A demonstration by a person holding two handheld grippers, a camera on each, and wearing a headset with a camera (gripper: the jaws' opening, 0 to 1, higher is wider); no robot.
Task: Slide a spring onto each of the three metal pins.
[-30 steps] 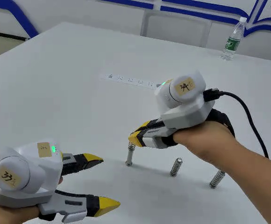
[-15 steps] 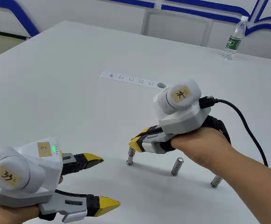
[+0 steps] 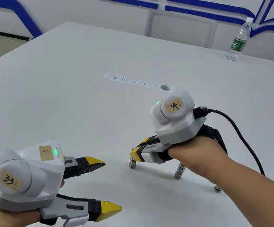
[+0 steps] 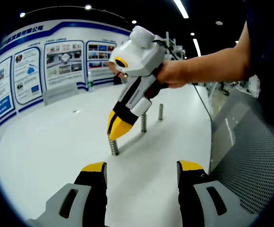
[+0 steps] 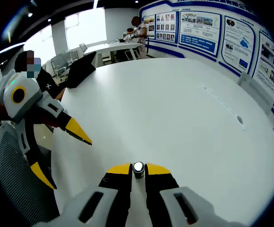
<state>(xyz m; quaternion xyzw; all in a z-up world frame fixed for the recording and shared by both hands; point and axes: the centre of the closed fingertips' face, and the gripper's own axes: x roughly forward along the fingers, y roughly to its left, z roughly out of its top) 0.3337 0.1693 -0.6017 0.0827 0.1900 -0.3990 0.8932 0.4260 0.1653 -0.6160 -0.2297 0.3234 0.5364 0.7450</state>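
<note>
On the white table (image 3: 56,71), right tongs (image 3: 136,153) pinch a spring-clad pin (image 3: 132,163); left tongs (image 3: 107,185) spread.

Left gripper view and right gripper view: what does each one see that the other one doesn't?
Left gripper view: all three pins side-on in a row, with a spring low on the closest one.

Right gripper view: the nearest pin from above, its shiny round top showing, plus a person at a far table.

Both: the right gripper shut on the nearest pin, the left gripper open, the white table and blue-edged wall posters.
</note>
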